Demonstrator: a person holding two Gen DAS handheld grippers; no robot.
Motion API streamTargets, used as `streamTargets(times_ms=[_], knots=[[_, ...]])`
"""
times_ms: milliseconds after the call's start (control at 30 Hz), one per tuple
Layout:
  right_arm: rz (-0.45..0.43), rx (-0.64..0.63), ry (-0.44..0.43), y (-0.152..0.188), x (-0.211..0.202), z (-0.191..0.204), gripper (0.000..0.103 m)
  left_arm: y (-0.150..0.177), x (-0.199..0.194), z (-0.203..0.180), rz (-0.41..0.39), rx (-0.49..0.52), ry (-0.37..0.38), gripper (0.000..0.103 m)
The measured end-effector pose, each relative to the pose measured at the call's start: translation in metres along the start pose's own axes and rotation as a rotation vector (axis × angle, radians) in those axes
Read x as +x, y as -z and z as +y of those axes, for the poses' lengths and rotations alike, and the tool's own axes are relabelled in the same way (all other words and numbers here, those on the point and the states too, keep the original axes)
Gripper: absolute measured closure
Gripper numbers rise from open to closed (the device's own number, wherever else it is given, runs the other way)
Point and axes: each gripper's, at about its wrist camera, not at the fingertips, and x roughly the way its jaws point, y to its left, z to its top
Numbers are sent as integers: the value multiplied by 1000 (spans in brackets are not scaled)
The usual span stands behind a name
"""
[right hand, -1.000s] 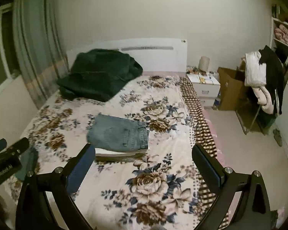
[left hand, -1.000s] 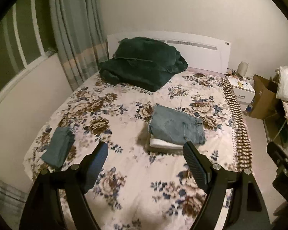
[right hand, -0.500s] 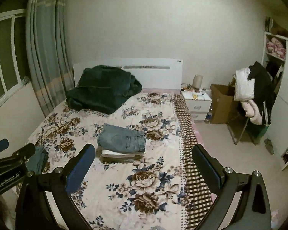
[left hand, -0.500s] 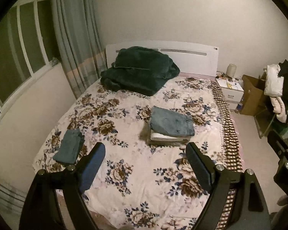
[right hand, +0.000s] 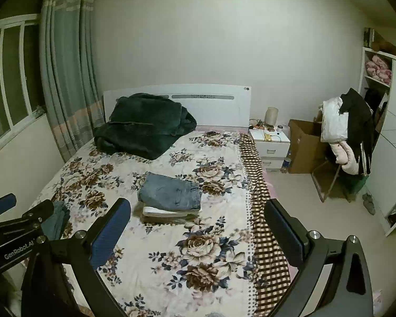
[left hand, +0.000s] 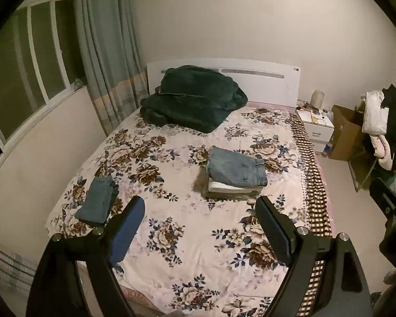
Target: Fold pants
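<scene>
Folded jeans (left hand: 237, 168): faded blue denim, a flat rectangle laid atop a stack of pale folded garments (left hand: 231, 189) at frame centre on the floral bed (left hand: 171, 237). Folding is judged complete. A smaller teal folded piece (left hand: 97, 200) is seen lower left. Left gripper (left hand: 200, 227) and right gripper (right hand: 198, 228): spread wide, nothing held.

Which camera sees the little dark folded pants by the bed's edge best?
The left wrist view. There the small folded pants lie fully visible on the bed. In the right wrist view, the left gripper's body hides most of them.
</scene>
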Motion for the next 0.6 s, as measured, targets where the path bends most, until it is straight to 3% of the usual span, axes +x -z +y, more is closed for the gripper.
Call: streamTargets(times_ms=[100, 600], knots=[[5, 6, -8, -2, 3, 1, 0, 2, 0, 0, 0, 2, -15, 12], [15, 5, -24, -6, 14, -6, 0, 4, -4, 0, -13, 3, -28, 11]])
